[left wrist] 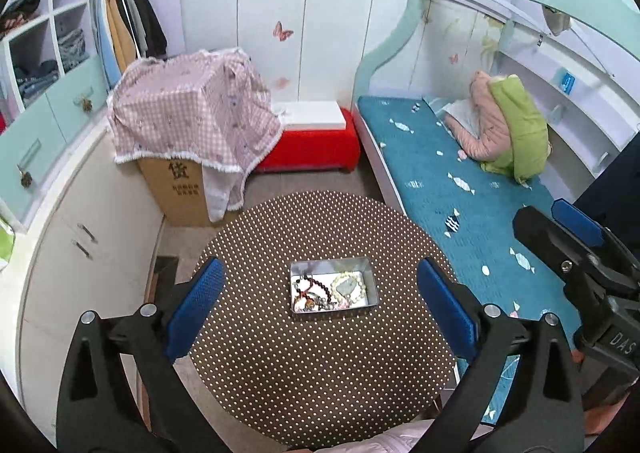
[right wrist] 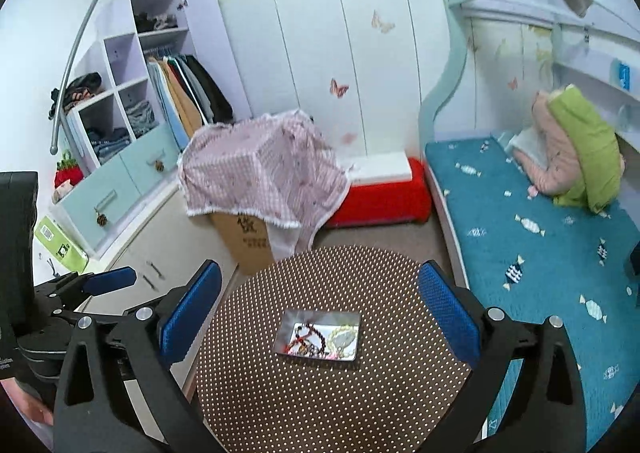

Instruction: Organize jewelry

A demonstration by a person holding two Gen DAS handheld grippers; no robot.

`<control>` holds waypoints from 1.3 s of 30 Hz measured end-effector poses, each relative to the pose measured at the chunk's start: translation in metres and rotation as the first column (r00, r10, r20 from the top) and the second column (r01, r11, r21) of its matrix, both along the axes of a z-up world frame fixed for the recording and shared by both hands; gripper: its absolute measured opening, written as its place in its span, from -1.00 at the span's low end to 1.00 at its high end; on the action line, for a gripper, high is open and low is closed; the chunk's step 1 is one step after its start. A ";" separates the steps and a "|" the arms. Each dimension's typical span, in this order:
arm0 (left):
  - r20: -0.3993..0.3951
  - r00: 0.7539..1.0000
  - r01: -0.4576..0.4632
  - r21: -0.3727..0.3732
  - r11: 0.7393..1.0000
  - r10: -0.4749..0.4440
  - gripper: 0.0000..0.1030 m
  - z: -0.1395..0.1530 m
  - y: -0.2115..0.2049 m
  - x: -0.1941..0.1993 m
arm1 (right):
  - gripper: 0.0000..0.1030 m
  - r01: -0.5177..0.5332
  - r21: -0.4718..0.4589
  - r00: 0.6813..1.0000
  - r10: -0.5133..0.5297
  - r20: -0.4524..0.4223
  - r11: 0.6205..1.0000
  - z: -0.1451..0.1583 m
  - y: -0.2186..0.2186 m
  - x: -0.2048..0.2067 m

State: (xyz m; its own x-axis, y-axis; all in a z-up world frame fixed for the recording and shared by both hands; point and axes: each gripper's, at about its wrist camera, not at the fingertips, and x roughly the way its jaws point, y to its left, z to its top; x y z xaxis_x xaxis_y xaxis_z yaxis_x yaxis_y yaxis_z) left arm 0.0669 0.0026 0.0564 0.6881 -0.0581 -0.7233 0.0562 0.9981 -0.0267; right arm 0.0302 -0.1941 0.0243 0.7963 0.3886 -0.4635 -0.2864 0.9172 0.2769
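Metal tin [left wrist: 370,285] sits mid-worktop [left wrist: 320,381] in the left wrist view, holding a white bead bracelet [left wrist: 349,287] and dark beads [left wrist: 310,285]; the left hand-held gripper [left wrist: 320,309] hangs spread wide, grasping nothing. In the right wrist view, the right hand-held gripper [right wrist: 319,313] is likewise spread above the tin [right wrist: 356,327], with the bed [right wrist: 540,237] alongside.

Child's bedroom: bunk bed [left wrist: 460,173], open wardrobe [right wrist: 184,93], butterfly stickers [left wrist: 283,31].
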 end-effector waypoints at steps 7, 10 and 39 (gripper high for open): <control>0.039 0.999 -0.014 0.007 1.000 0.013 0.88 0.008 0.000 -0.009 | 0.85 0.012 0.004 0.999 -0.012 0.045 1.000 0.005 -0.002 -0.008; 0.047 0.999 -0.017 0.006 1.000 0.017 0.88 0.011 0.002 -0.010 | 0.85 0.012 0.008 0.998 -0.013 0.057 1.000 0.007 -0.002 -0.009; 0.128 0.991 -0.030 0.046 0.998 0.024 0.90 0.027 0.010 -0.010 | 0.85 0.058 0.025 0.994 -0.060 0.093 0.998 0.010 -0.005 -0.014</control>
